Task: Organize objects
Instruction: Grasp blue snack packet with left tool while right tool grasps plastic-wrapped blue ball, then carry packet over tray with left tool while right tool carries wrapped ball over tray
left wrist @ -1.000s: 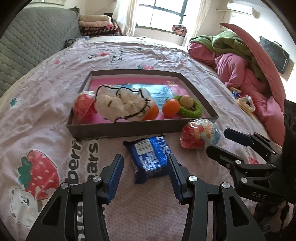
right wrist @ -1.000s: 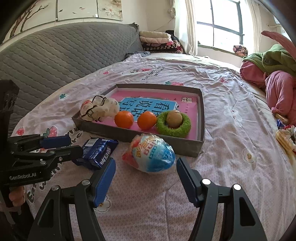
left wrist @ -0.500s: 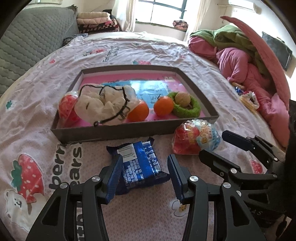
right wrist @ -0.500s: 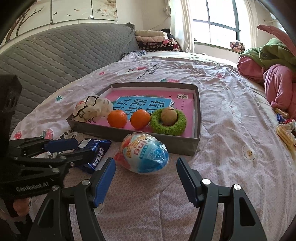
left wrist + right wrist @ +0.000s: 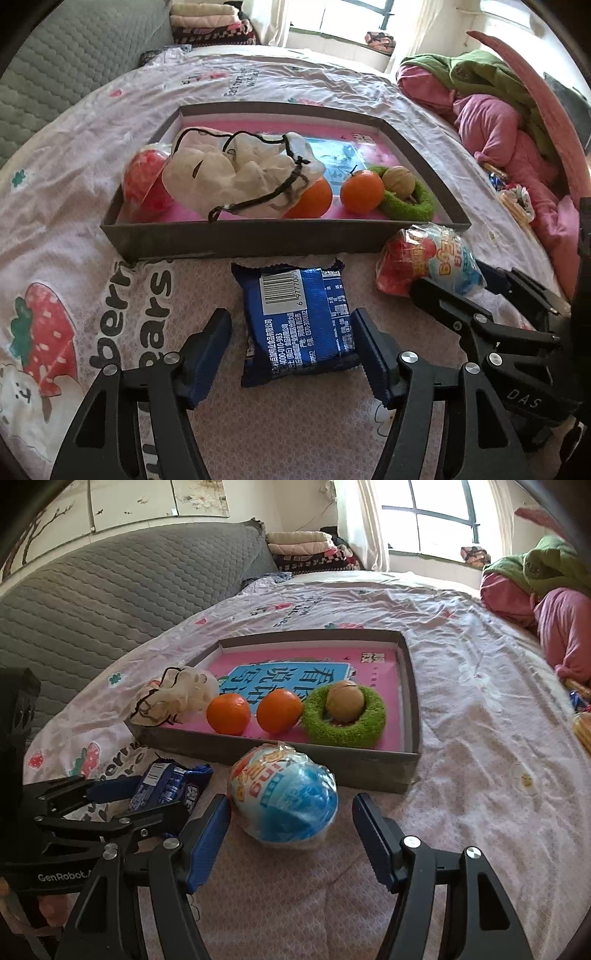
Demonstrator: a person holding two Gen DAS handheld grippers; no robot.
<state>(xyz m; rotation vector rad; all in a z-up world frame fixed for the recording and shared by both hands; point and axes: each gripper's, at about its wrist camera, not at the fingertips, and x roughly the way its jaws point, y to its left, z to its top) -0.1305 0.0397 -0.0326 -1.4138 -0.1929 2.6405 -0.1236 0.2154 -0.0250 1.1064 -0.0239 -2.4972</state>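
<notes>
Tray (image 5: 258, 240) holds 2 oranges (image 5: 255, 712); 2 open-jawed grippers (image 5: 291, 343) outside.

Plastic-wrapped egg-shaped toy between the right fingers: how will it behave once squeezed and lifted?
The plastic-wrapped egg-shaped toy has a rounded shell, so it may roll or squirt sideways if the open right gripper closes off-centre. Its glossy, crinkled film looks slippery and loose; the fingers may shift the wrap first. Probably light.

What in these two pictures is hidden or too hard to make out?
- Left wrist view: the red wrapped item is partly hidden behind the white drawstring bag.
- Left wrist view: one orange is half covered by that bag.
- Right wrist view: the blue snack packet is partly blocked by the left gripper.
</notes>
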